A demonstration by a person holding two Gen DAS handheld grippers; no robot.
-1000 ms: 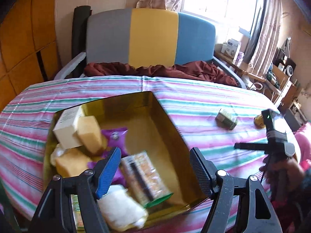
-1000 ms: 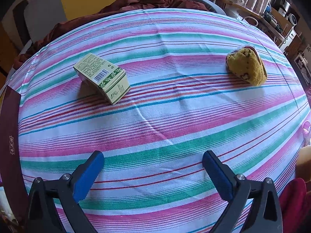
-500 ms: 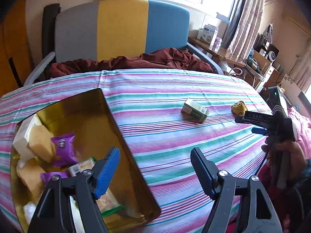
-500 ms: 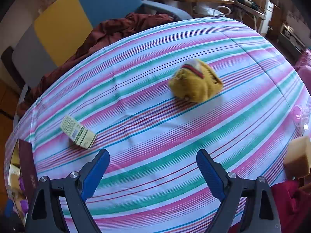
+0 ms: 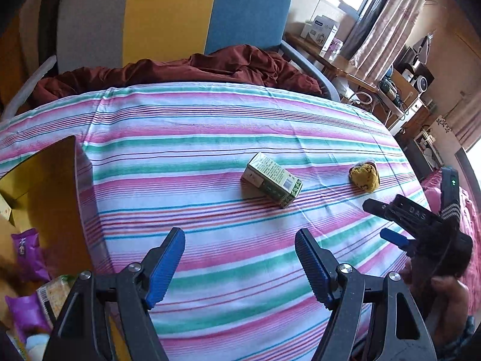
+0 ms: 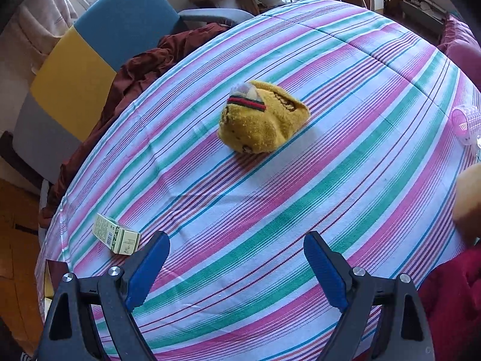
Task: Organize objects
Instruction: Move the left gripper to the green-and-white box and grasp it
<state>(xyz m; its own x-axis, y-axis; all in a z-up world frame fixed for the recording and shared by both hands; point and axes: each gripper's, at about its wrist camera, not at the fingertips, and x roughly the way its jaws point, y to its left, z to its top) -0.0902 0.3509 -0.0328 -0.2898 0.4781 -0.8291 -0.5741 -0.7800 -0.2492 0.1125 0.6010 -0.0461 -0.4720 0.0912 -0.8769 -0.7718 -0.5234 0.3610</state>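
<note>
The left gripper [image 5: 240, 260] is wide apart and holds nothing. It hangs over the striped tabletop [image 5: 195, 138]. The right gripper [image 6: 237, 263] is wide apart too, with nothing in it. It points at a yellow sock [image 6: 263, 120] balled up in the middle of the cloth.

A small green box [image 5: 273, 183] lies on its side, near the sock [image 5: 364, 177] but not touching it. A gold box [image 5: 45, 186] sits at the left edge of the tabletop. It has purple packets [image 5: 25, 246] and other packs inside. A pink roller [image 6: 465, 124] lies at the right edge. A chair [image 5: 168, 15] with a dark red cloth [image 5: 210, 67] stands behind.
</note>
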